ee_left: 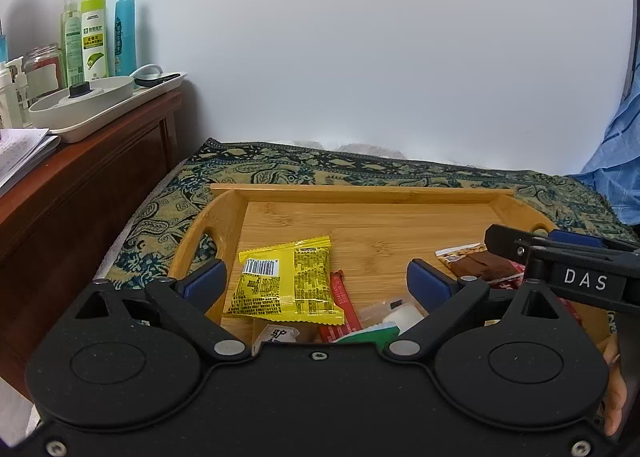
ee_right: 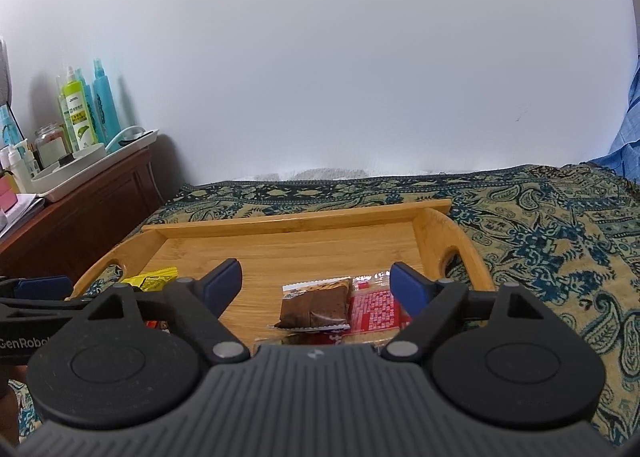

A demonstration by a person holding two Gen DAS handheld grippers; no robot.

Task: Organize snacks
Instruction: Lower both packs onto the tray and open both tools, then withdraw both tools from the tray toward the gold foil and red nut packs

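Nearest the lens, the left gripper stands with its jaws spread wide and nothing between the pads; the yellow packet lies flat on the tray floor just beyond them, untouched. The right gripper is likewise wide and empty, poised above the brown cake packet, which overlaps a red printed packet beside it.

All the snacks in view sit inside the bamboo tray: the yellow one left of centre, a red stick packet partly under its edge, a white-and-green wrapper close to the left gripper's body, the brown and red ones toward the right handle. They crowd the near half, some overlapping, while the far half of the tray is bare wood.

So gathering looks done as far as can be seen; no snack shows on the patterned cloth. What may remain is spreading or sorting the pile, though the near edge is hidden behind the grippers
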